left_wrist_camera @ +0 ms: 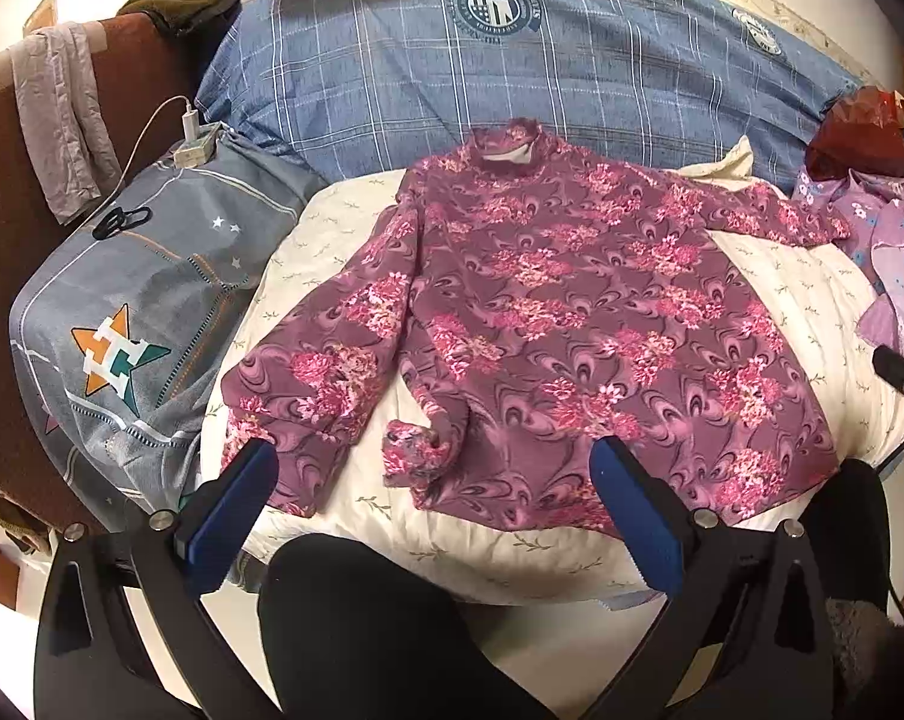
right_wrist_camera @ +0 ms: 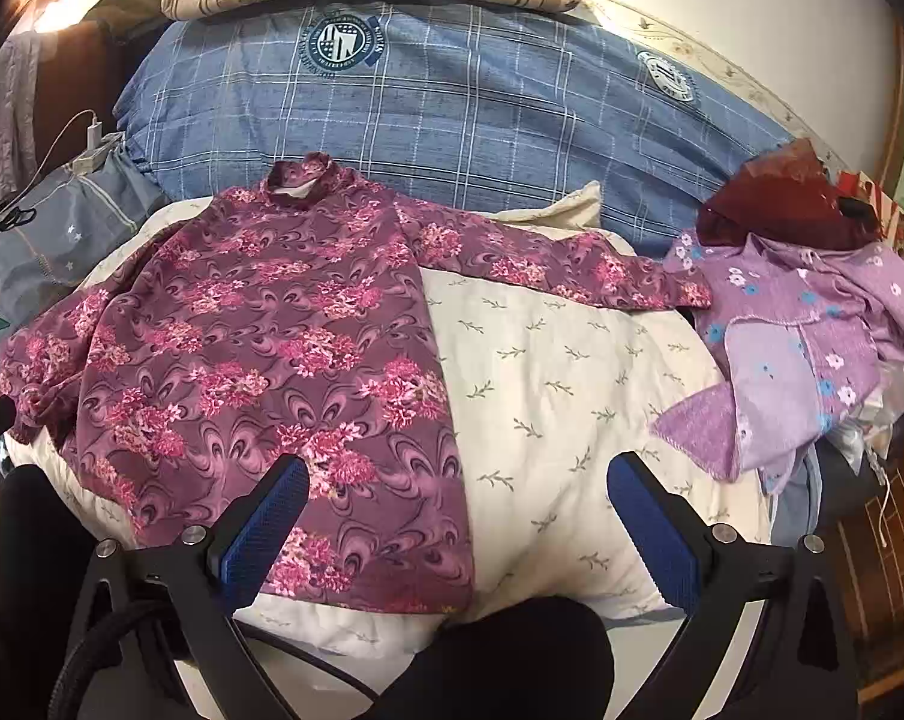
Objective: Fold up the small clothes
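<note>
A purple long-sleeved top with pink flowers (left_wrist_camera: 571,312) lies flat, collar away from me, on a cream leaf-print pillow (left_wrist_camera: 332,228). It also shows in the right wrist view (right_wrist_camera: 260,348). Its left sleeve (left_wrist_camera: 320,372) is bent downward; its right sleeve (right_wrist_camera: 559,264) stretches out sideways. My left gripper (left_wrist_camera: 434,456) is open and empty, hovering over the top's lower hem. My right gripper (right_wrist_camera: 457,474) is open and empty, its left finger (right_wrist_camera: 272,516) over the top's right hem edge and its right finger over bare pillow (right_wrist_camera: 571,396).
A pile of lilac flowered clothes (right_wrist_camera: 811,336) and a dark red bag (right_wrist_camera: 787,192) lie at the right. A blue plaid quilt (left_wrist_camera: 511,72) is behind. A grey pillow (left_wrist_camera: 152,300) with a charger (left_wrist_camera: 194,138) lies at the left. A dark knee (left_wrist_camera: 368,618) is in front.
</note>
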`<state>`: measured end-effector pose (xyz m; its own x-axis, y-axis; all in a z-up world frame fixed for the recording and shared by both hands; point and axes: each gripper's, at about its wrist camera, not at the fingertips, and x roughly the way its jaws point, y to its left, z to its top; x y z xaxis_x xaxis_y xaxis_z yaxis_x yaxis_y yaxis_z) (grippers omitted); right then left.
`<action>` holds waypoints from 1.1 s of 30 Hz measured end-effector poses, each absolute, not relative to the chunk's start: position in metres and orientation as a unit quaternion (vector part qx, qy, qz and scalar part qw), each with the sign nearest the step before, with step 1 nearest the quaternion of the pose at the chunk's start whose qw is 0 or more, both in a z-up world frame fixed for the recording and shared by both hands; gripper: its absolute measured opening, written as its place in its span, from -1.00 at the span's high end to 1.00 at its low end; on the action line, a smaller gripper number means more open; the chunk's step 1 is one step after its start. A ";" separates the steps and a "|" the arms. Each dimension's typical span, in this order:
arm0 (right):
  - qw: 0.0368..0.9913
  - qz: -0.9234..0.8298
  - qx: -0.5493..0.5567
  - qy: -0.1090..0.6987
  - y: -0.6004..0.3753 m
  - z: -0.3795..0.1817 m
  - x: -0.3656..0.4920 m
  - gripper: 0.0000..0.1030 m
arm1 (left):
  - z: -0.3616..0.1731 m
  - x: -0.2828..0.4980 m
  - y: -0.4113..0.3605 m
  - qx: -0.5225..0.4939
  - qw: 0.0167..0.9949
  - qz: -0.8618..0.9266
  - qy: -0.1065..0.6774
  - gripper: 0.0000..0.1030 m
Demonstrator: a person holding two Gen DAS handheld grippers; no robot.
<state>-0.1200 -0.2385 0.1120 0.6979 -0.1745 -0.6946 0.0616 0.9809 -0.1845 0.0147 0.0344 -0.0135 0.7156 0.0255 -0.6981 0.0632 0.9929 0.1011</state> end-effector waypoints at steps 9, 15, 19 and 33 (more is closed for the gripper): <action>0.904 -0.049 -0.099 0.413 -0.237 0.099 -0.090 -0.96 | -0.028 0.027 0.045 0.085 0.913 -0.007 0.399 -1.00; 0.894 -0.028 -0.112 0.433 -0.227 0.080 -0.073 -0.96 | -0.032 0.023 0.037 0.092 0.912 -0.014 0.400 -1.00; 0.893 -0.027 -0.112 0.436 -0.227 0.074 -0.072 -0.96 | -0.029 0.024 0.033 0.088 0.913 -0.020 0.398 -1.00; 0.898 -0.032 -0.096 0.427 -0.230 0.081 -0.078 -0.96 | -0.016 0.023 0.025 0.084 0.917 -0.038 0.388 -1.00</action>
